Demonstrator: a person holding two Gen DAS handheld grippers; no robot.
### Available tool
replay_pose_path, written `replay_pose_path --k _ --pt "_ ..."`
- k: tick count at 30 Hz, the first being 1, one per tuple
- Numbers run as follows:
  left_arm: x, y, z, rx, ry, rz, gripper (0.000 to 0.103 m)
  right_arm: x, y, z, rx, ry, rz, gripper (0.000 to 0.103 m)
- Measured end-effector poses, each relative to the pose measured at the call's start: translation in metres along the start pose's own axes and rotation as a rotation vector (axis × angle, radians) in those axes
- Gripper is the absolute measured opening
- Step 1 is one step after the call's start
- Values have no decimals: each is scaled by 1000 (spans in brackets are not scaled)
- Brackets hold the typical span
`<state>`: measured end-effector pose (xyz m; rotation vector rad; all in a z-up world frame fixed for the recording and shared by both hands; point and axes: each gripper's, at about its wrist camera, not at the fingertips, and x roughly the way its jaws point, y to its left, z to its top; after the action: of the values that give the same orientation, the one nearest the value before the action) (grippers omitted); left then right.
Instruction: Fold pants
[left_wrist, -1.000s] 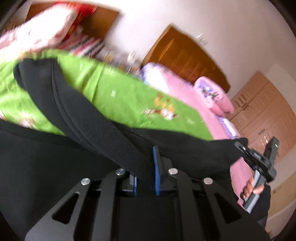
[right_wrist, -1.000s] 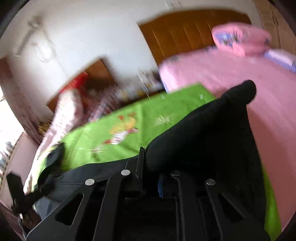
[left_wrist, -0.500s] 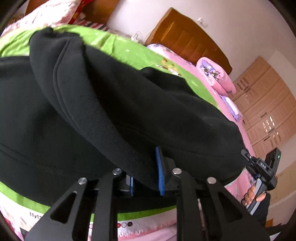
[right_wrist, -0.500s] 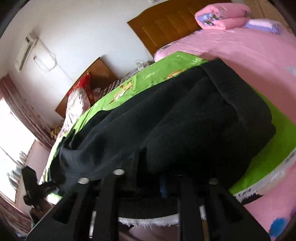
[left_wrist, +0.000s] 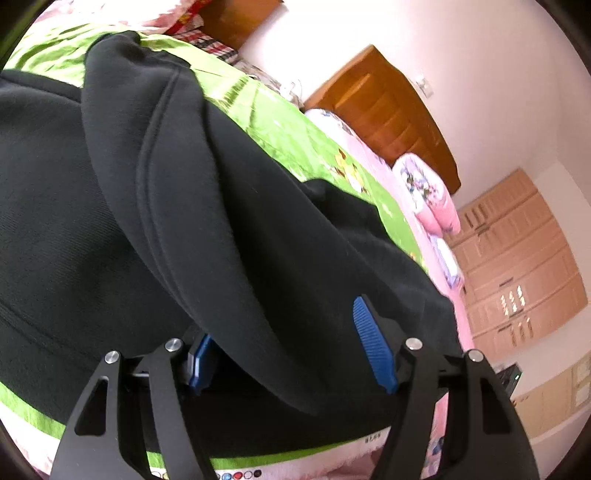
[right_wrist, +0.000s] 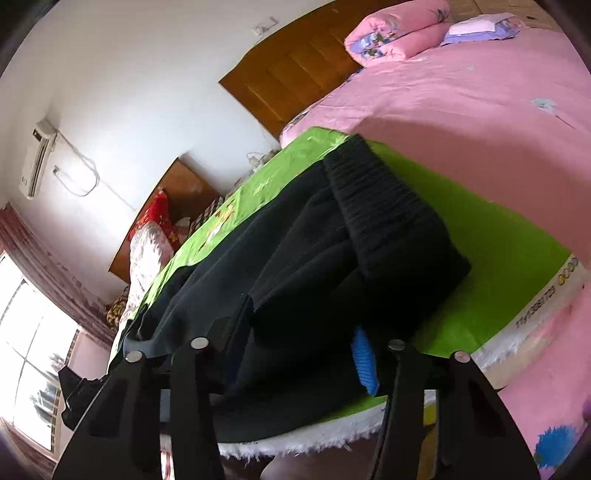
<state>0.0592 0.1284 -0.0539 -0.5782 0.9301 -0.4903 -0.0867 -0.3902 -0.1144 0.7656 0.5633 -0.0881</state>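
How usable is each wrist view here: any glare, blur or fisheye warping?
Left wrist view: sharp on the black pants, the white wall overexposed, the wardrobe bent by the fisheye. Right wrist view: the window blown out, the pants' folds sunk in shadow.

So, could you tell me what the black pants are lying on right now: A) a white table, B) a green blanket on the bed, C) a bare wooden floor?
B: the black pants lie spread over the green blanket on the pink bed.
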Motion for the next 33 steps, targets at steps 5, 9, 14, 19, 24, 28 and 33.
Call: replay_pose_path --k 5,9,14,19,24,28,33 --pt "-2 -9 -4 88 -52 116 15 0 12 -4 -128 -18 -115 22" --pt "-24 -33 -11 193 -133 179 13 -14 30 -3 -234 -60 -125 16" --pt "-42 -47 -19 247 -154 214 13 -13 20 -3 -226 -3 -127 15" --pt "-11 -23 -26 215 -65 267 13 -7 -7 -15 -160 36 -111 15" --pt "-7 -22 -25 231 -66 277 17 -5 -3 -13 -178 32 -128 15" --pt "-9 -20 -27 239 -58 271 20 -6 8 -22 -220 48 -121 32" --pt "-9 -23 -31 259 -64 265 35 -2 30 -33 -255 77 -75 58"
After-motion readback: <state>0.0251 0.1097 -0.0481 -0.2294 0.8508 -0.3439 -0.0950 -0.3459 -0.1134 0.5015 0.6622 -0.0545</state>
